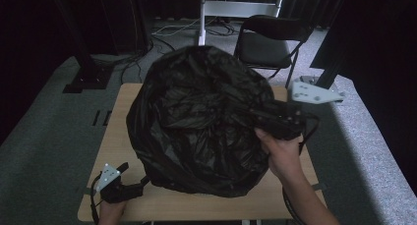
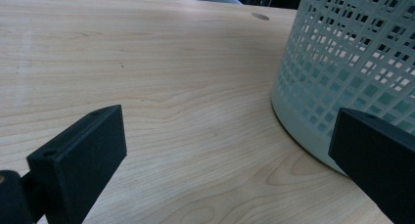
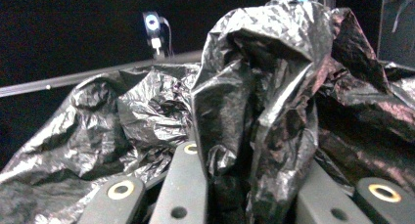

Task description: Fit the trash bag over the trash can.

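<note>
A large crumpled black plastic bag [image 1: 196, 117] billows over the middle of the wooden table [image 1: 118, 131]. My right gripper [image 1: 246, 109] reaches in from the right, level, and is shut on a fold of the bag's edge. In the right gripper view that fold [image 3: 264, 87] is pinched between the jaws of the right gripper [image 3: 249, 185]. My left gripper [image 1: 140, 184] rests at the table's near left corner, beside the bag's foot. In the left gripper view the left gripper [image 2: 227, 136] stands open and holds nothing, with a white mesh basket [image 2: 352, 53] just past its right jaw.
A black folding chair [image 1: 270, 41] stands behind the table on the grey carpet. A white stand [image 1: 236, 9] and loose cables lie farther back. Dark posts rise at the left [image 1: 83, 58] and right. Bare tabletop [image 2: 147, 62] stretches left of the basket.
</note>
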Demonstrator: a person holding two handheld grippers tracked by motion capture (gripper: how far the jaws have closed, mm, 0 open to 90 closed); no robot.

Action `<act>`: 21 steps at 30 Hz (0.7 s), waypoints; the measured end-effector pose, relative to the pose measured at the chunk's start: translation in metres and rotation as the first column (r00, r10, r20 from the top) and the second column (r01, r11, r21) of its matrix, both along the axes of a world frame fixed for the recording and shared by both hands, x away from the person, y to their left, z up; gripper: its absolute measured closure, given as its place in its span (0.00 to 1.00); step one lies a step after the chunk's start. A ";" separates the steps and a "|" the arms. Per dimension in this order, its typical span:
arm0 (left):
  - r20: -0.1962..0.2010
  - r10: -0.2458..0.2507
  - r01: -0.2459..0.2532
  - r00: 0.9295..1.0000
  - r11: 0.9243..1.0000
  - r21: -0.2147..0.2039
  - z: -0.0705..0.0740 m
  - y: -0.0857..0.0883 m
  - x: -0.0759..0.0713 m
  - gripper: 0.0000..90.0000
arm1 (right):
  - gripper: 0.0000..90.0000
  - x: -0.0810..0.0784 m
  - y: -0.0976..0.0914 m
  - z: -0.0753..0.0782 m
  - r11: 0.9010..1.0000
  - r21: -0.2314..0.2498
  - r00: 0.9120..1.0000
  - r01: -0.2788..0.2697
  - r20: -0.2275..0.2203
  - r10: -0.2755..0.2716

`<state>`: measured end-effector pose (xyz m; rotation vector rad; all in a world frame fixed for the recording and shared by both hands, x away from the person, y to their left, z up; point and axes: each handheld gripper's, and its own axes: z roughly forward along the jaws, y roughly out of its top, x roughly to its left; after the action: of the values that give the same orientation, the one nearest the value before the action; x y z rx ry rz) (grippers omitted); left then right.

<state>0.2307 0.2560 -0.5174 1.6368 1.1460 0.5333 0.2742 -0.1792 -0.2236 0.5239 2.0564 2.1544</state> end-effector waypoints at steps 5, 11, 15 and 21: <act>-0.002 -0.001 0.001 1.000 1.000 0.001 0.001 0.000 -0.001 0.01 | 0.73 0.012 0.013 -0.039 0.994 -0.106 0.996 0.029 -0.076 -0.037; -0.001 -0.009 0.009 1.000 1.000 -0.019 0.003 0.001 -0.001 0.01 | 0.33 0.014 0.000 -0.056 0.987 -0.135 0.988 0.090 -0.111 -0.105; 0.000 -0.035 0.035 0.999 0.998 -0.050 0.009 0.000 -0.002 0.01 | 0.26 0.012 -0.018 -0.048 0.978 -0.130 0.980 0.160 -0.094 -0.173; 0.034 -0.097 0.102 0.995 0.975 -0.198 0.031 0.004 -0.006 0.01 | 0.24 0.024 -0.056 -0.042 0.932 -0.172 0.939 0.318 -0.074 -0.334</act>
<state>0.2242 0.2604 -0.4868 1.5012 1.0582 0.3602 0.2986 -0.2353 -0.2654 0.9007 1.9967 1.7928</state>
